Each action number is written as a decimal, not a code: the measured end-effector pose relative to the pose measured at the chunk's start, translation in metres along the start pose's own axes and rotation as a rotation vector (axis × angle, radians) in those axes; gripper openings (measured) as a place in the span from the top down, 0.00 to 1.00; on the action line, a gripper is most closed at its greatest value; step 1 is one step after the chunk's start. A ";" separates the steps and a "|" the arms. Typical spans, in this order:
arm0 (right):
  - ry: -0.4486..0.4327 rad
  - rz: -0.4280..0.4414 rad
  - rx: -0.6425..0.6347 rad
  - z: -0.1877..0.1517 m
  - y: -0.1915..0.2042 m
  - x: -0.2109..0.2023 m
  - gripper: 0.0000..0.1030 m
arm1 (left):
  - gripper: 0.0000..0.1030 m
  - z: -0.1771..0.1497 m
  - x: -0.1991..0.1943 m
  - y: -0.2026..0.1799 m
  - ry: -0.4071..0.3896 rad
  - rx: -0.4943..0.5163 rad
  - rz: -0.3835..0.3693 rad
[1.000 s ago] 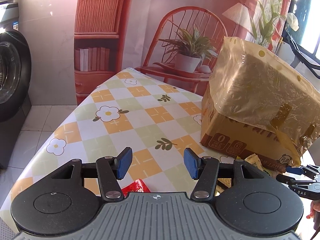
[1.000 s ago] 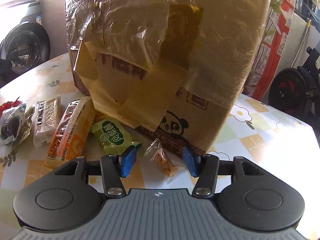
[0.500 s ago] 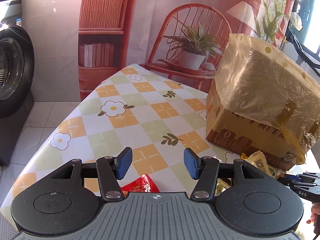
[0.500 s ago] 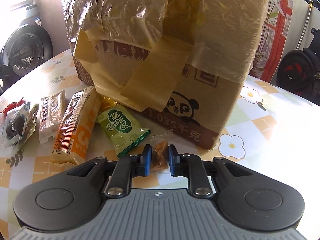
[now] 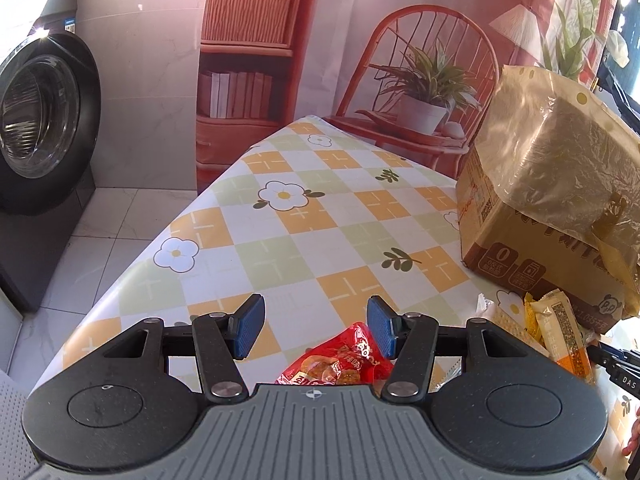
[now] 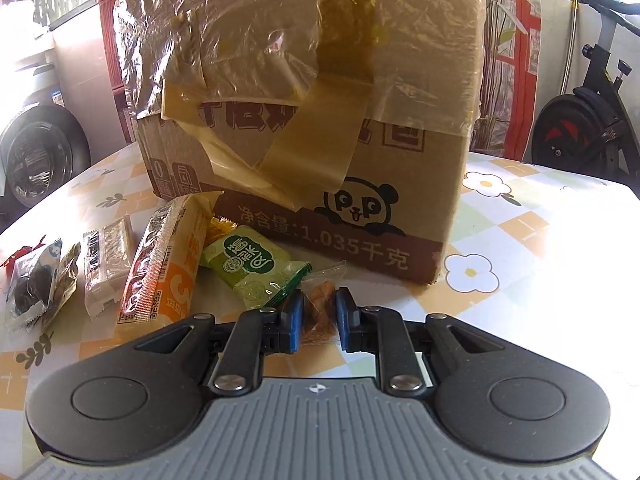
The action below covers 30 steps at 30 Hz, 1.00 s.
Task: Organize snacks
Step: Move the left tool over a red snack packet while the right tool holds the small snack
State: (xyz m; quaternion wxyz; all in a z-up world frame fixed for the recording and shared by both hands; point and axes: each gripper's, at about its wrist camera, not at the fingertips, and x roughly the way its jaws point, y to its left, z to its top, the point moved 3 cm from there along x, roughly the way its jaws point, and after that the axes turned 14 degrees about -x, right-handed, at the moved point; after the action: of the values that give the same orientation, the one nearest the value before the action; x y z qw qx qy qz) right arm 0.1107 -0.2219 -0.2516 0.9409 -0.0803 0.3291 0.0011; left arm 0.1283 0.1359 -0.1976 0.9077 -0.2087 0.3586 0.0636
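right tongs (image 6: 318, 312): clamped on a small clear packet (image 6: 319, 307) of brown snack, pads pressing both sides; packet low over the surface (image 6: 520, 240), just in front of the box (image 6: 304, 160)
left tongs (image 5: 315, 327): about half open, gripping nothing; red packet (image 5: 340, 362) lies below, mostly toward the right pad, can't tell if it touches
box: cardboard, panda print, top wrapped in crumpled yellowish plastic and tape; sits on the surface behind the snacks
green packet (image 6: 256, 270): flat, just left of the clear packet, corner next to the left pad of the right tongs
orange bar (image 6: 166, 256): long, left of the green packet, far end against the box
pale bar (image 6: 106, 264): left of the orange bar, apart from it
dark cookie packet (image 6: 34, 284): far left of the row
surface: checked cloth, orange/green squares, flowers
background: washer (image 5: 44, 128) left, printed backdrop with chair and plant (image 5: 424, 88) behind, exercise bike (image 6: 588, 132) right
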 end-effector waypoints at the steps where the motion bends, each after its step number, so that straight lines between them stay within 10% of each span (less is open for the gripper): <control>1: -0.002 -0.002 -0.002 0.000 0.001 0.000 0.81 | 0.44 -0.001 0.001 0.001 0.003 0.007 0.003; 30: -0.003 -0.012 -0.016 -0.001 0.001 -0.002 0.81 | 0.33 -0.034 0.032 -0.001 0.128 0.279 -0.080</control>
State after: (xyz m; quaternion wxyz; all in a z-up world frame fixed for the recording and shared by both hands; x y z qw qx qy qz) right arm 0.1084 -0.2213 -0.2509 0.9407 -0.0899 0.3272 -0.0015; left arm 0.1308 0.1192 -0.2413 0.9050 -0.0980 0.4123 -0.0364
